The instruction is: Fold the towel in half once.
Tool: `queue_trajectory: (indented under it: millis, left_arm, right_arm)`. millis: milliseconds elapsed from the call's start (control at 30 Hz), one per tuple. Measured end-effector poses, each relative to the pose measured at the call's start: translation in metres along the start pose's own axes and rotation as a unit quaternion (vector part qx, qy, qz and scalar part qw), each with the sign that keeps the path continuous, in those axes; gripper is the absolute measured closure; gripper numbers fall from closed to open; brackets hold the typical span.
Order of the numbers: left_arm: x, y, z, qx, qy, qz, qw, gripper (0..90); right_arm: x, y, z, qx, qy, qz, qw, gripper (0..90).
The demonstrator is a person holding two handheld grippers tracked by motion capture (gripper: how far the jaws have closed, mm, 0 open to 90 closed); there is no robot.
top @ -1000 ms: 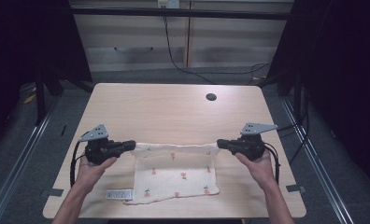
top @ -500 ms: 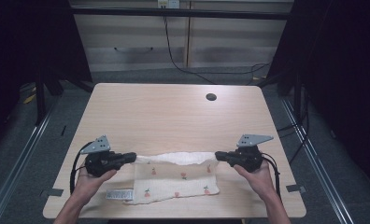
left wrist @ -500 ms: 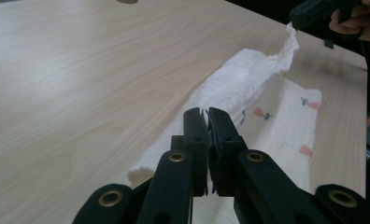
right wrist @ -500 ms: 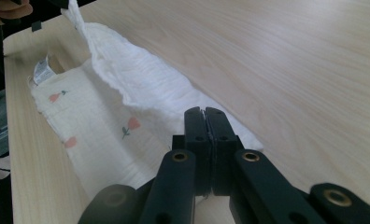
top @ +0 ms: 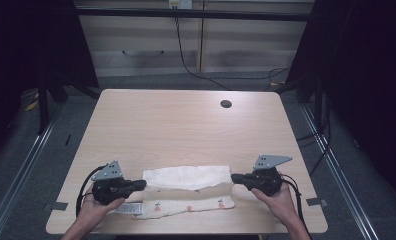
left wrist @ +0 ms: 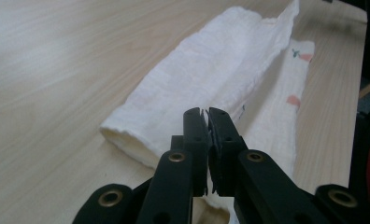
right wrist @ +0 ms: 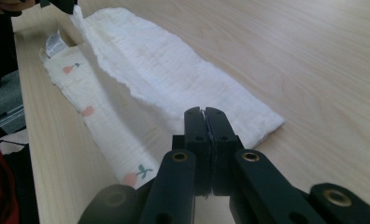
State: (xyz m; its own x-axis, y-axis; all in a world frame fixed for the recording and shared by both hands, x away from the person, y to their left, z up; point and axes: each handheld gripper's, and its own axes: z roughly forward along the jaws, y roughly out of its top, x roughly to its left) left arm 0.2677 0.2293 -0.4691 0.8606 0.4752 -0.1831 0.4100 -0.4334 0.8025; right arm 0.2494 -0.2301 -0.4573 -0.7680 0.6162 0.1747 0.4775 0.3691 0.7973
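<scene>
Low in the frame on the pale wooden surface (top: 186,120): white printed muslin cloth (top: 188,177) half folded (far edge drawn over), corners pinched in left gripper (top: 141,184) and right gripper (top: 234,178) jaws; release, further folds left.

Wooden table (top: 186,125), grey floor (top: 36,165)

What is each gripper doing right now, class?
Left gripper: shut on the cloth's near-left corner.
Right gripper: shut on the cloth's right corner.
</scene>
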Motion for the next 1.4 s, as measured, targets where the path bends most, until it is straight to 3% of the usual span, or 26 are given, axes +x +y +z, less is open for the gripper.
queue_trajectory:
  millis: [167, 233, 400, 567, 800, 933, 1033, 1400]
  left_arm:
    - [-0.004, -0.008, -0.003, 0.013, 0.007, 0.006, 0.9999, 86.8]
    - [-0.006, -0.015, -0.003, 0.013, -0.001, -0.008, 0.9999, 86.7]
    - [-0.01, -0.023, 0.003, 0.037, -0.005, 0.001, 0.9993, 86.6]
    - [-0.013, -0.024, 0.002, 0.03, -0.009, 0.001, 0.9995, 86.2]
    - [-0.022, -0.021, -0.003, 0.022, -0.029, 0.012, 0.9993, 83.5]
    - [-0.023, -0.024, -0.005, 0.023, -0.047, 0.005, 0.9986, 80.3]
    - [-0.026, -0.024, -0.005, 0.018, -0.048, 0.006, 0.9987, 79.2]
    - [-0.02, -0.013, 0.008, 0.027, -0.029, -0.008, 0.9992, 68.1]
  right_arm:
    - [0.004, -0.009, 0.0, 0.011, 0.002, 0.002, 0.9999, 89.2]
    - [0.006, -0.013, -0.003, 0.012, 0.005, 0.005, 0.9999, 89.2]
    - [0.011, -0.023, 0.003, 0.034, 0.012, 0.006, 0.9993, 89.2]
    - [0.013, -0.029, 0.002, 0.045, 0.013, 0.011, 0.9988, 89.1]
    - [0.015, -0.036, 0.006, 0.057, 0.013, 0.016, 0.9981, 88.9]
    - [0.016, -0.039, 0.006, 0.067, 0.012, 0.017, 0.9975, 88.8]
    - [0.016, -0.041, 0.007, 0.074, 0.003, 0.023, 0.997, 87.8]
    - [0.026, -0.045, 0.001, 0.075, 0.014, 0.019, 0.9969, 87.1]
